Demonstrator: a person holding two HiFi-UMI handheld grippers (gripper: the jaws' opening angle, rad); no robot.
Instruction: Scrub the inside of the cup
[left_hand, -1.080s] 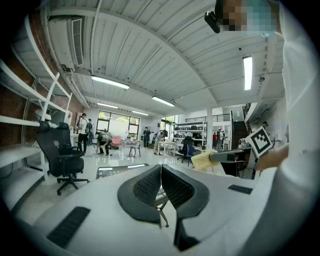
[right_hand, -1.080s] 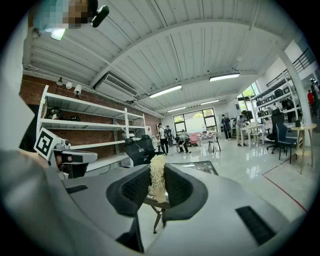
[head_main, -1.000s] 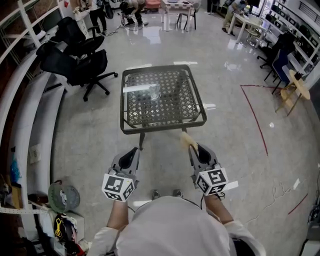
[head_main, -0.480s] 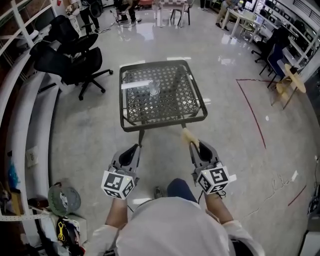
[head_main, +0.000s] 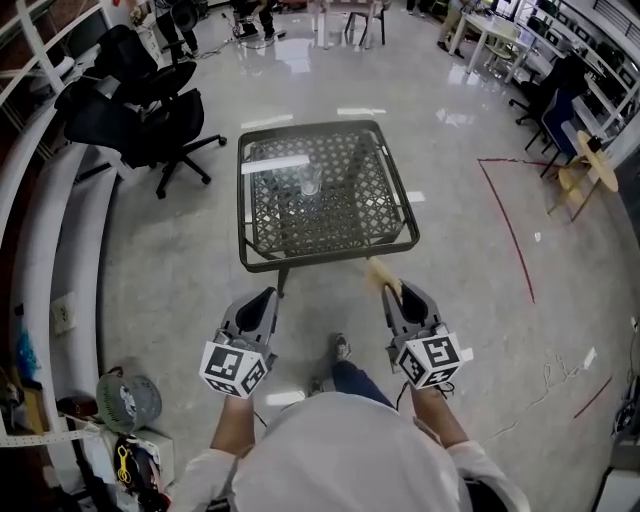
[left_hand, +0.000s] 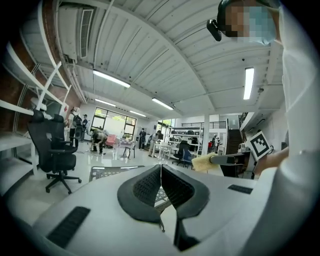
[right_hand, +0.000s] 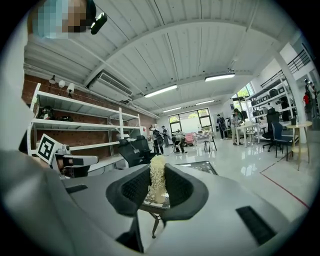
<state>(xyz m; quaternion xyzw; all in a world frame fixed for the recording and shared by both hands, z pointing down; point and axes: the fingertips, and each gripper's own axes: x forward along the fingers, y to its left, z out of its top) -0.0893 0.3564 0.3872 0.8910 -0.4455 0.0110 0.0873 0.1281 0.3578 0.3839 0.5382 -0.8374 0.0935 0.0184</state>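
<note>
A clear glass cup (head_main: 310, 181) stands upright on the far half of a small glass-topped lattice table (head_main: 325, 245). Both grippers hover short of the table's near edge, over the floor. My left gripper (head_main: 265, 300) is shut with nothing in it; its pads (left_hand: 150, 185) meet in the left gripper view. My right gripper (head_main: 394, 293) is shut on a pale yellow scrubbing sponge (head_main: 380, 272), which sticks out forward toward the table. That sponge (right_hand: 158, 177) stands clamped between the right jaws. It also shows from the side as the sponge (left_hand: 207, 162) in the left gripper view.
Black office chairs (head_main: 140, 110) stand left of the table. A curved white bench (head_main: 50, 230) and a small fan (head_main: 128, 397) lie along the left. Red tape lines (head_main: 510, 230) mark the floor on the right. People and desks (head_main: 480, 40) are far behind the table.
The person has stepped forward: a leg and shoe now show below, and the table sits slightly closer. Both grippers have come a little nearer the table edge, still shut.
</note>
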